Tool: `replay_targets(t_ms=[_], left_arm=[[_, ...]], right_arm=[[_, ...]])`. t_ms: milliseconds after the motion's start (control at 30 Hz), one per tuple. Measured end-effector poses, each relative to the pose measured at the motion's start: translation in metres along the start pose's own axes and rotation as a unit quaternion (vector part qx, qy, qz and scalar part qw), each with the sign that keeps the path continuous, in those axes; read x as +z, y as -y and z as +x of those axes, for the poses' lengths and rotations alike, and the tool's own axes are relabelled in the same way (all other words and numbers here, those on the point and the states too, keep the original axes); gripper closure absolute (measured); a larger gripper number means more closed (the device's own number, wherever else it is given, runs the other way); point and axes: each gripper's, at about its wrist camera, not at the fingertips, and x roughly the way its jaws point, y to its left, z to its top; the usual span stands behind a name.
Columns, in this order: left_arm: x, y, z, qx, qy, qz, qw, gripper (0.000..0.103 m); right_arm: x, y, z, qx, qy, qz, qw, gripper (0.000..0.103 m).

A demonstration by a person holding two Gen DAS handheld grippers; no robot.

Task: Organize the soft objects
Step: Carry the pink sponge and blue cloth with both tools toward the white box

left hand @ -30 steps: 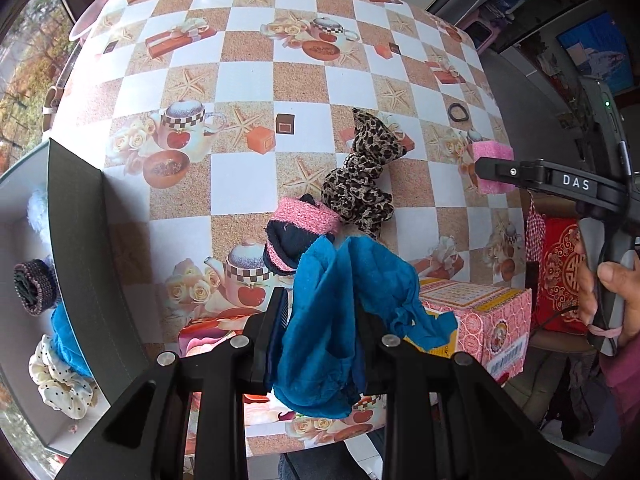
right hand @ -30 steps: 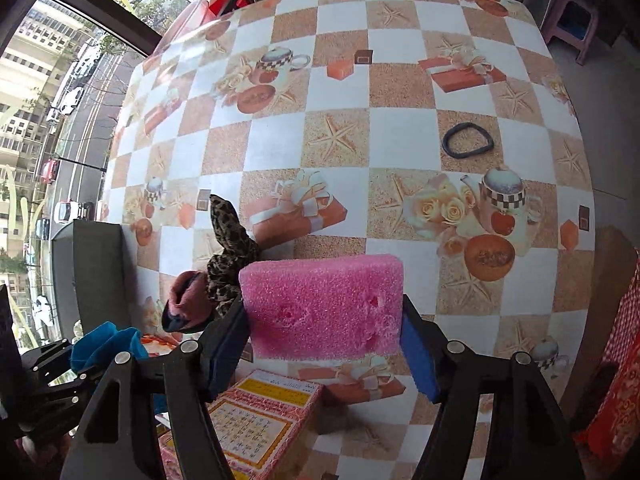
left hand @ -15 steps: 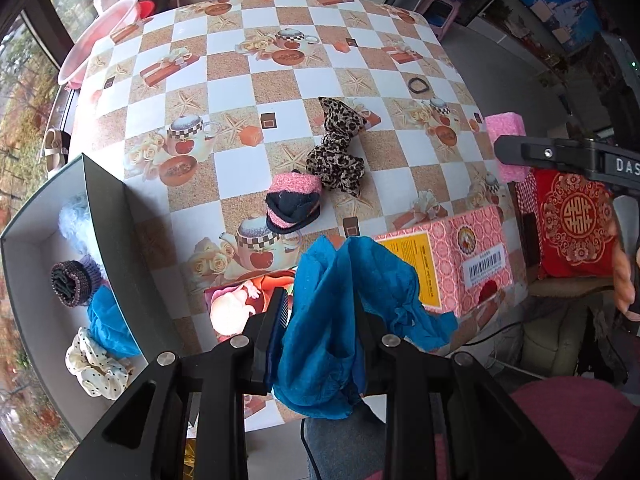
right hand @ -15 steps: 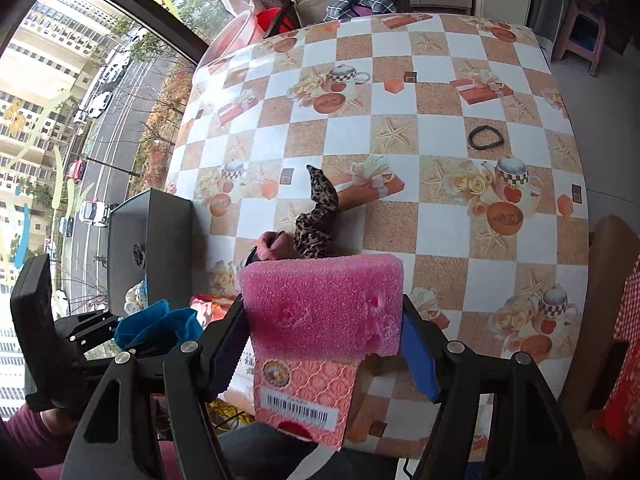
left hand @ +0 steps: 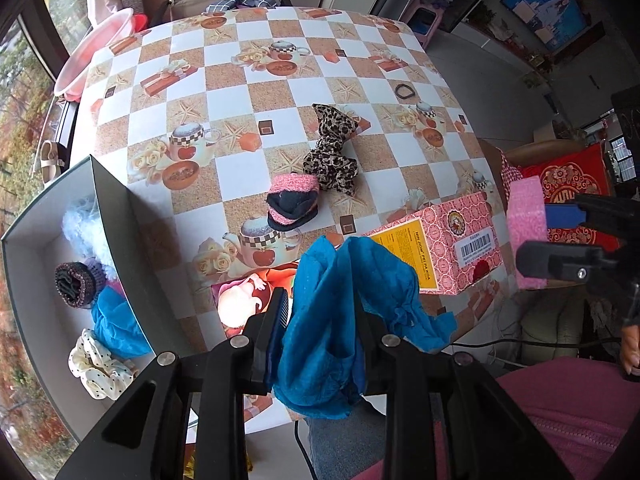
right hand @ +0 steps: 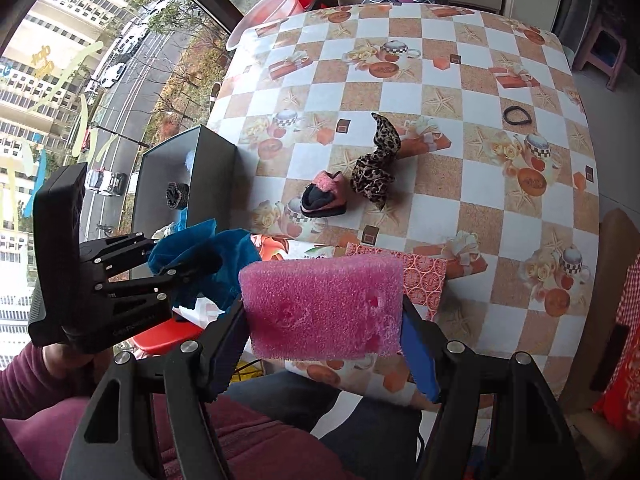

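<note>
My left gripper (left hand: pixel 322 334) is shut on a blue cloth (left hand: pixel 340 312), held above the table's near edge; it also shows in the right wrist view (right hand: pixel 204 258). My right gripper (right hand: pixel 324 320) is shut on a pink sponge (right hand: pixel 322 308), seen at the right in the left wrist view (left hand: pixel 526 216). A pink-and-black sock bundle (left hand: pixel 292 200) and a leopard scrunchie (left hand: pixel 332 152) lie mid-table. The grey box (left hand: pixel 108 216) at the left holds a blue cloth, a dotted scrunchie, a dark knit piece and white fluff.
A pink patterned carton (left hand: pixel 448 248) lies at the table's near right edge. A black hair tie (left hand: pixel 404 90) lies far right. A pink basin (left hand: pixel 96 48) stands off the far left corner. A red cushion (left hand: pixel 568 192) sits on a chair at the right.
Both grippers have pulled back and up from the table with their loads still held. The table looks smaller and farther, and the box at the left is more in view.
</note>
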Motion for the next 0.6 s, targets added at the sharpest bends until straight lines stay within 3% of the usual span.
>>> replay_targets(t_ms=[600], left_arm=[[-0.014,-0.021,-0.024,-0.001,0.041,-0.01,0.9991,0.072]], right_arm=[[0.001,-0.05,0.007,0.002,-0.004,-0.04,0.999,0.031]])
